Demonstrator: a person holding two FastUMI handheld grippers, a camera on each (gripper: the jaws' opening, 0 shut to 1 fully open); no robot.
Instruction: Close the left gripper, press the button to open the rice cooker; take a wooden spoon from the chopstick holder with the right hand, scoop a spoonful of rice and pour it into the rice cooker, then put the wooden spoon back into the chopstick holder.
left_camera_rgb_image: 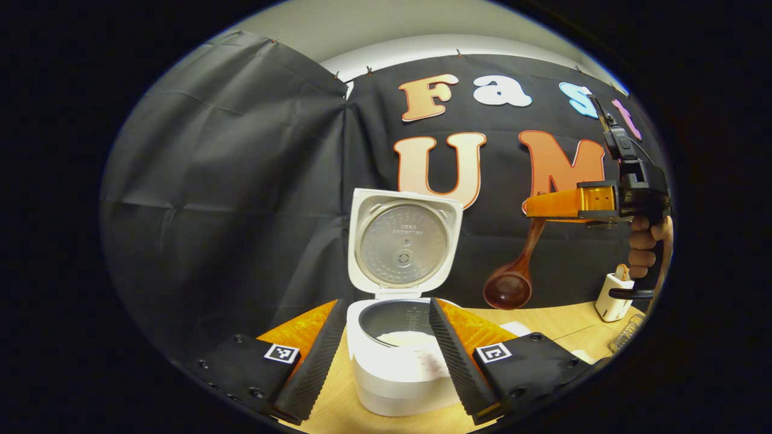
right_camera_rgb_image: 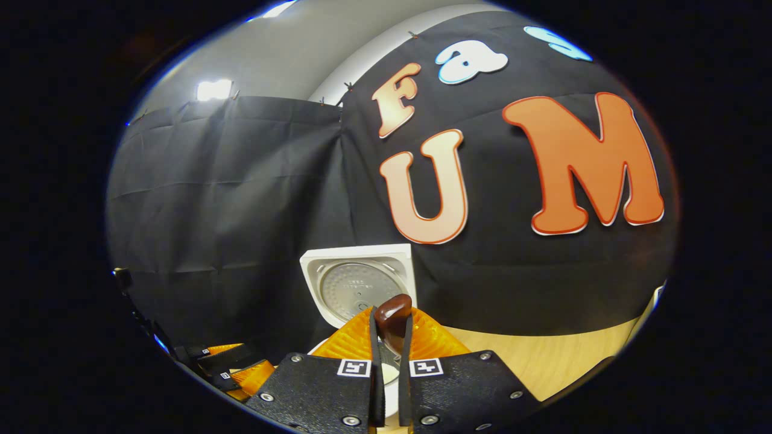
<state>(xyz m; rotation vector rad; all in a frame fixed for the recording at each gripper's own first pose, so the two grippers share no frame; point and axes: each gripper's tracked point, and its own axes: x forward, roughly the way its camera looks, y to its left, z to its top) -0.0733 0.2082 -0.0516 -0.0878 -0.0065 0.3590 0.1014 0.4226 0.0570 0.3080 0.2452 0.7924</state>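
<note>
The white rice cooker [left_camera_rgb_image: 395, 367] stands open on the wooden table, its lid [left_camera_rgb_image: 404, 241] upright and white rice [left_camera_rgb_image: 405, 337] in the pot. My left gripper [left_camera_rgb_image: 387, 301] is open, with a finger on each side of the cooker and nothing between them. To the upper right, my right gripper [left_camera_rgb_image: 534, 208] is shut on the handle of a dark wooden spoon [left_camera_rgb_image: 508, 289], which hangs bowl-down above the table, right of the cooker. In the right gripper view the spoon [right_camera_rgb_image: 393, 319] sits clamped between the fingers of the right gripper [right_camera_rgb_image: 392, 325], with the cooker lid [right_camera_rgb_image: 359, 283] behind.
A white chopstick holder [left_camera_rgb_image: 612, 298] stands at the table's far right, below the hand [left_camera_rgb_image: 644, 244] holding the right gripper. A clear container [left_camera_rgb_image: 627, 334] lies nearer the right edge. Bare wooden table [right_camera_rgb_image: 543, 355] spreads to the right. Black cloth walls stand close behind.
</note>
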